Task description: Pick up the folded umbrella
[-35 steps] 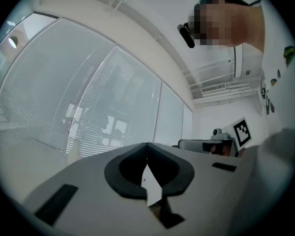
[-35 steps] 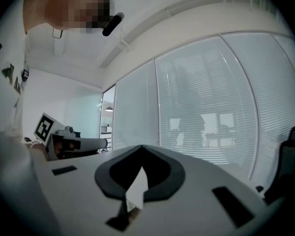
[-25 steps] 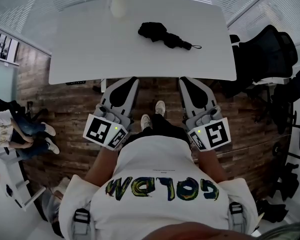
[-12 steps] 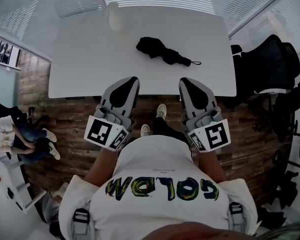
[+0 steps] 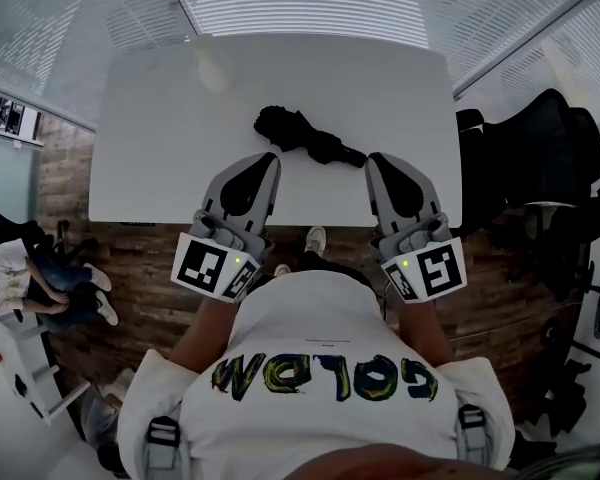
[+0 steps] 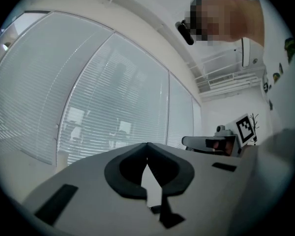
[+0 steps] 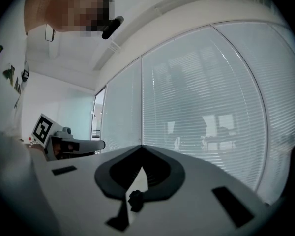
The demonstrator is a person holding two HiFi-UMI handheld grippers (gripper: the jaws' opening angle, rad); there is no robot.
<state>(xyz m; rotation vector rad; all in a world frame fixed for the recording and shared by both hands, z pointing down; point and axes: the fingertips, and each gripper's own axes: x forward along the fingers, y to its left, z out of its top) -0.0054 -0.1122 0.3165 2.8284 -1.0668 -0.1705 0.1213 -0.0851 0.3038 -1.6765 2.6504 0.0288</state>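
While the folded black fabric umbrella lies on the white rectangular table, not yet picked up, the left tongs and right tongs are held clenched and empty nearby.

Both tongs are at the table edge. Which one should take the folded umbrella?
Right, probably: the folded umbrella points its slim end at the right tongs, almost at their shut tips, and shows in line with them in the right gripper view. The left tongs, also shut, face its bulkier end.
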